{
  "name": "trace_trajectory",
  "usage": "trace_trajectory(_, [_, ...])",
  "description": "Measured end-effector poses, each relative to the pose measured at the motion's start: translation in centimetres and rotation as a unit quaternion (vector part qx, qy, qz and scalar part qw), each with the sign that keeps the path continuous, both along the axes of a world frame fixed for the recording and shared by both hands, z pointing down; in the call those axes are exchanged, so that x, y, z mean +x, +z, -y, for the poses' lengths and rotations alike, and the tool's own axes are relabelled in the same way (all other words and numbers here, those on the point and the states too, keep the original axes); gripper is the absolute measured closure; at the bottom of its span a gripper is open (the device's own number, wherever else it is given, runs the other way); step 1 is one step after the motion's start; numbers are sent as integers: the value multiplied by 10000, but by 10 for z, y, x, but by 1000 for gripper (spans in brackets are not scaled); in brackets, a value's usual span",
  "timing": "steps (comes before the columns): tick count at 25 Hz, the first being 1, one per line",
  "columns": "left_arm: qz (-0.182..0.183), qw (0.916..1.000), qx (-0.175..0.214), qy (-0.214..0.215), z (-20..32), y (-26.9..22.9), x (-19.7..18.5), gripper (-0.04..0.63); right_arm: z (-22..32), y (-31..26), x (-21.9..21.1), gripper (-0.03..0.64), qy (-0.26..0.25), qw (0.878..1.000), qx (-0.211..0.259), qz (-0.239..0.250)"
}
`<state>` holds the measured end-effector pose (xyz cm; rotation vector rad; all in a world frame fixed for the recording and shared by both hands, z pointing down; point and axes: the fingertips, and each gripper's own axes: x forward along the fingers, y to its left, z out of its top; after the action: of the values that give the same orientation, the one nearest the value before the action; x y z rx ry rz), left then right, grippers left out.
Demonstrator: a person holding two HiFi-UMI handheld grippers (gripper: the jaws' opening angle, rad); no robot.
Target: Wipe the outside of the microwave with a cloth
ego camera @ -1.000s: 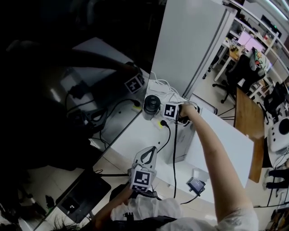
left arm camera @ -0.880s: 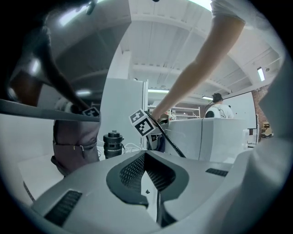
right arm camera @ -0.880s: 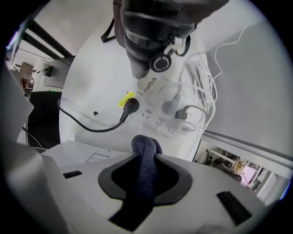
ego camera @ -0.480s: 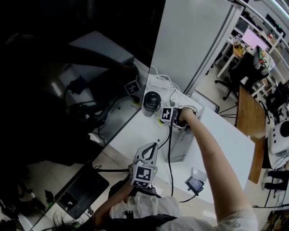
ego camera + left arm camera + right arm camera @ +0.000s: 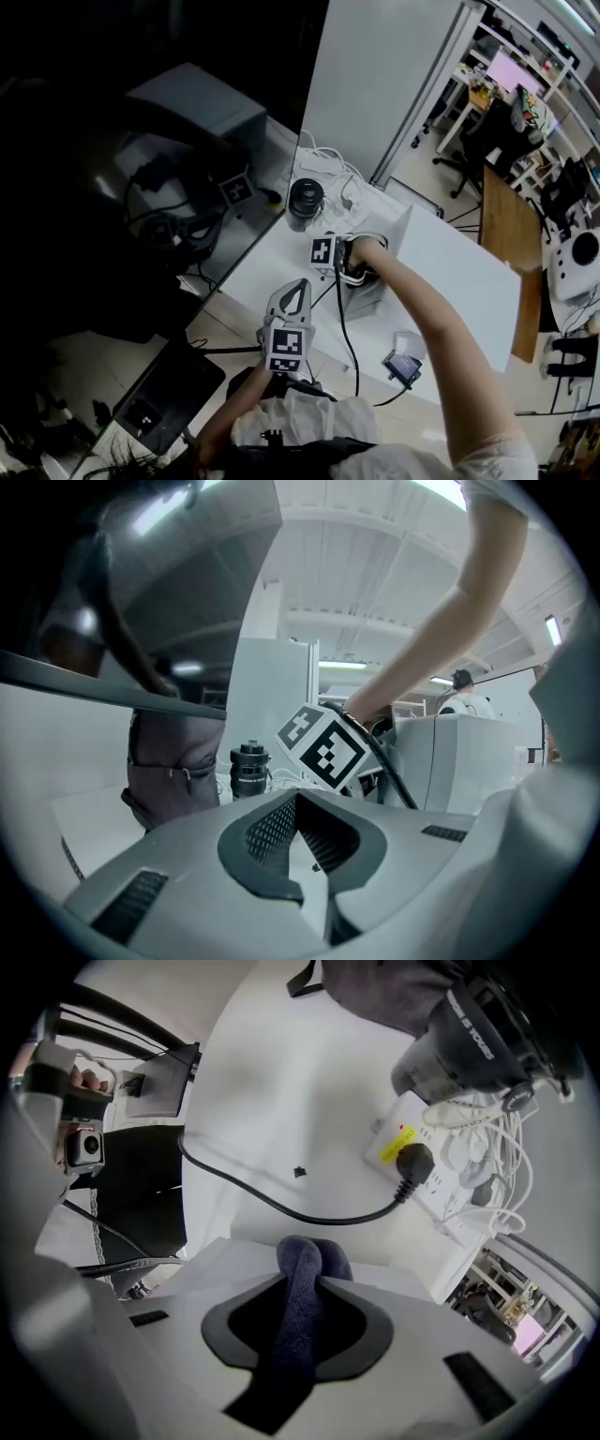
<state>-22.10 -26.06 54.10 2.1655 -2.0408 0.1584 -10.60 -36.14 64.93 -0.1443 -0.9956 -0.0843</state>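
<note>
Right gripper (image 5: 300, 1283) has swung nearer, jaws pinching a plush navy cloth (image 5: 305, 1252).

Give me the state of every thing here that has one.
left gripper: shut, nothing between the jaws.
right gripper: shut on the cloth.
cloth: bunched up, pinched between the right jaws.
black plug: plugged into the power strip.

The left gripper (image 5: 296, 803) and right gripper (image 5: 302, 1277) are pale grey with black fingers (image 5: 270, 832), each bearing a black-and-white marker cube (image 5: 288, 349); short white sleeve (image 5: 489, 452).
</note>
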Motion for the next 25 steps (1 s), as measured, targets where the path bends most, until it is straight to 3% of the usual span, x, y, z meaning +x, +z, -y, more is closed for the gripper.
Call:
trace_trajectory(13, [-70,9991,-103,-397,-32,18,-24,603,-112,-9,-4,512,122,9976,-656,174])
trace_trajectory(19, [-24,9995,-89,-292,-39,16,-24,603,-119,-11,-9,512,77,9986,-327,403])
trace_trajectory(21, [-6,9997,-71,-232,-39,14,-23,603,-111,-11,-22,512,225,9952,-52,952])
trace_trajectory(22, [3,9998,-55,-203,-38,13,-22,603,-108,-14,-35,512,355,9888,82,1447])
trace_trajectory(23, [16,9998,-35,-174,-38,11,-22,603,-108,-20,-50,512,501,9774,213,2042])
trace_trajectory(25, [42,9999,7,-116,-36,6,-23,603,-110,-43,-80,512,642,9408,583,3277])
